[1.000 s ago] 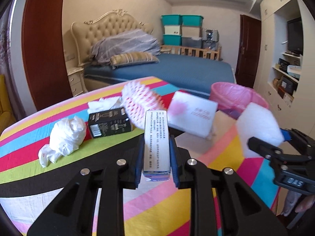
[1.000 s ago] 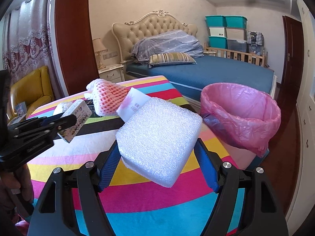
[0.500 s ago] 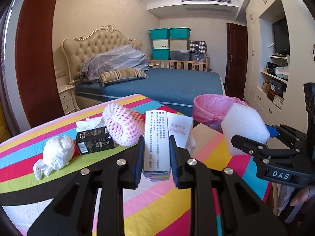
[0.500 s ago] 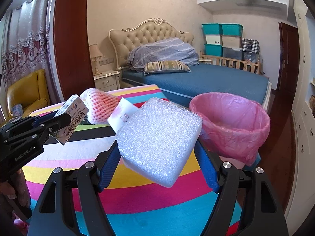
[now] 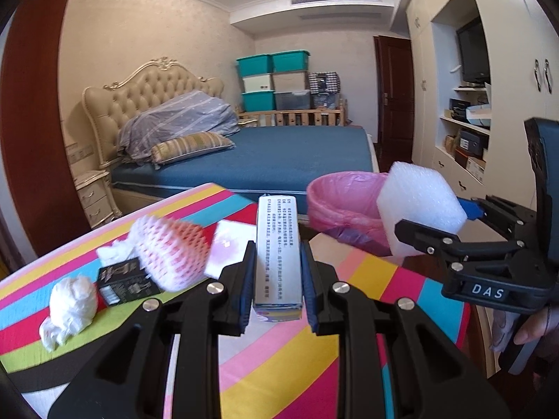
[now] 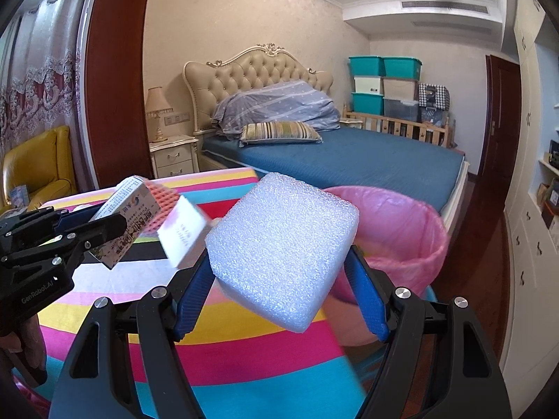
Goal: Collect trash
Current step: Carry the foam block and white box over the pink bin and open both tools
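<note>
Currently both tongs carry trash above the striped desk (image 5: 87, 244), with the pink-lined bin (image 6: 401, 223) as landmark just past the desk's far edge. Left tongs (image 5: 278, 272) pinch a narrow printed carton (image 5: 278, 244) upright between the blue pads, lifted off the desk, on the desk side of the bin. Right tongs (image 6: 279, 279) clamp a white foam block (image 6: 283, 255) across its width, jaws spread wide around it, pads pressing both sides; in the right wrist view the block hangs just in front of the bin's near rim, tilted. In the left wrist view that block (image 5: 419, 209) overlaps the bin (image 5: 335, 202) at its right side. Left on the desk, farther from the bin: a flat white packet (image 5: 230, 248) nearest it, then a pink foam fruit net (image 5: 171, 251), a small black box (image 5: 125, 279) touching the net, and a crumpled white tissue (image 5: 70, 303) farthest out. A blue bed (image 6: 349, 160) lies behind the bin.
</note>
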Tool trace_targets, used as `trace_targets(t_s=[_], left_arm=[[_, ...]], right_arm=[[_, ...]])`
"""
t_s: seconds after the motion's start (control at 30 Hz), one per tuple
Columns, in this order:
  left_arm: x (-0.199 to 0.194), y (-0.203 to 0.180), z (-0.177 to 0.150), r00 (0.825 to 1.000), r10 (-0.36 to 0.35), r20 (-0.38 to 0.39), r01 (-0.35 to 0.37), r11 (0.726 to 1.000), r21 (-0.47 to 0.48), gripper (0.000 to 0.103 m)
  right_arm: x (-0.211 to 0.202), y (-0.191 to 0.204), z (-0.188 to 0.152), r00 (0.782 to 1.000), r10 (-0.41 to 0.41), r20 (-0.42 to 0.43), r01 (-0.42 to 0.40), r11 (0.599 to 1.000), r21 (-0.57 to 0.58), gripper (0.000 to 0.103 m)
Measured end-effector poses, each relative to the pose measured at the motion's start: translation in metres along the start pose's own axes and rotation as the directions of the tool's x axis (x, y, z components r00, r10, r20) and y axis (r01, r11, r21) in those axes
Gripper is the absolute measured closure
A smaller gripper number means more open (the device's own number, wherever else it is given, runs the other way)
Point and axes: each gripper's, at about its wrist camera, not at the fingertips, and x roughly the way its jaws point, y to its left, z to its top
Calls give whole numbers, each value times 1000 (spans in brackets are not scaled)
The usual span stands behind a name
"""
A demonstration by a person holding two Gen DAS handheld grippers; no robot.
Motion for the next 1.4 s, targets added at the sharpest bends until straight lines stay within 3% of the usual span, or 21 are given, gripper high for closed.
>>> trace_targets(t_s=[0.4, 0.77, 1.13, 1.17, 1.2, 1.23, 1.27, 1.4], left_arm=[[52, -34, 40, 993, -115, -10, 115, 993, 38, 79], [131, -59, 83, 976, -207, -74, 207, 978, -12, 79], [200, -78, 115, 962, -255, -94, 253, 967, -30, 78], [204, -77, 117, 962, -255, -94, 253, 967, -35, 77], [209, -76, 118, 961, -260, -96, 257, 965, -42, 66], [213, -75, 119, 960, -264, -98, 260, 964, -50, 59], [217, -73, 119, 963, -251, -95, 247, 967, -57, 44], [207, -61, 117, 972, -222, -72, 217, 974, -70, 33]], right_arm=[[13, -46, 19, 999, -15, 28, 17, 997, -79, 32], [54, -103, 36, 998, -63, 0, 63, 995, -83, 32], [99, -140, 38, 999, 0, -44, -4, 995, -104, 31], [103, -143, 37, 999, 20, -40, -24, 995, -101, 31], [104, -146, 36, 999, 31, -41, -35, 994, -103, 29], [107, -149, 35, 999, 31, -41, -35, 994, -105, 18], [108, -153, 35, 999, 18, -38, -22, 995, -97, 18], [92, -167, 32, 1000, 16, -3, -16, 999, -44, 18]])
